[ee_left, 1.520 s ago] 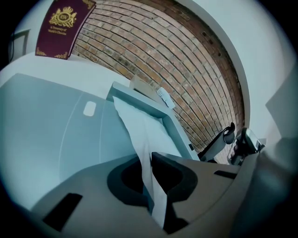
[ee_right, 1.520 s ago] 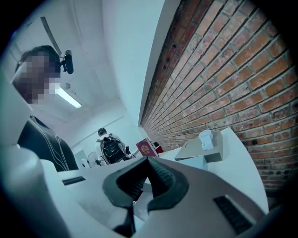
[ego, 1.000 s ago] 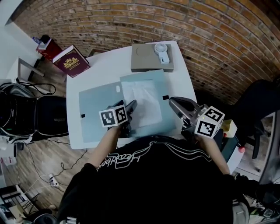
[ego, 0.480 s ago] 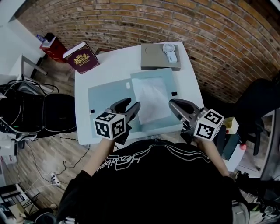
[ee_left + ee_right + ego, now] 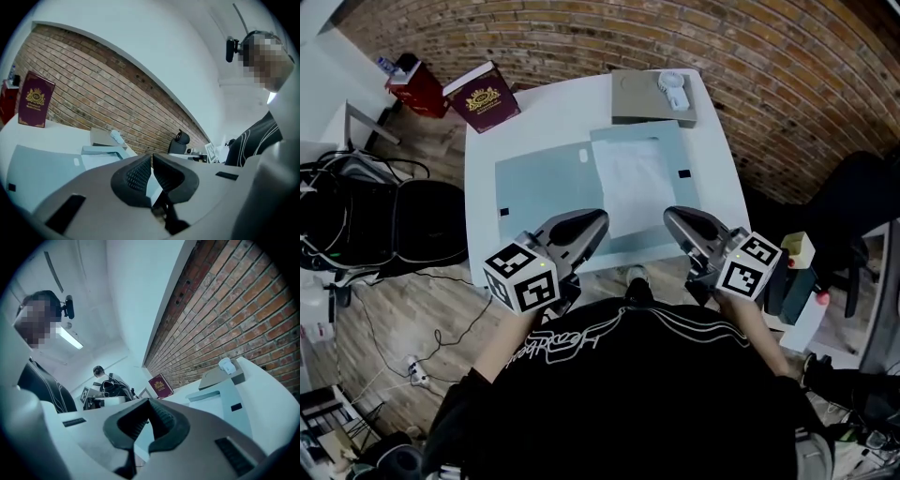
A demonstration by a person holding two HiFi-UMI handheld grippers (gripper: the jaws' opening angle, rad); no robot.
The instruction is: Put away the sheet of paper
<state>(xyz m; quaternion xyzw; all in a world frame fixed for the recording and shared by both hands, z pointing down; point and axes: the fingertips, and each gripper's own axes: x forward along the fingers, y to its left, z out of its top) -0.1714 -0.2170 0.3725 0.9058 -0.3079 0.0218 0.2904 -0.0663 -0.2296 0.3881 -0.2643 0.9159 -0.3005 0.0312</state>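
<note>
Sheet of paper (image 5: 630,180) lies flat on the right half of an open blue folder (image 5: 539,192) on the worktop (image 5: 548,122), with left gripper (image 5: 600,218) and right gripper (image 5: 668,214) hovering at its near edge, clear of the paper, both sets of jaws clenched empty, the left's just closed.

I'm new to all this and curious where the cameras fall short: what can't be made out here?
- Sheet of paper: any writing is too small, head view.
- Maroon book: cover lettering is too small in every view.
- Table: near edge partly hidden behind the left gripper and right gripper, head view.
- Person's face: mosaic-covered in both gripper views.
</note>
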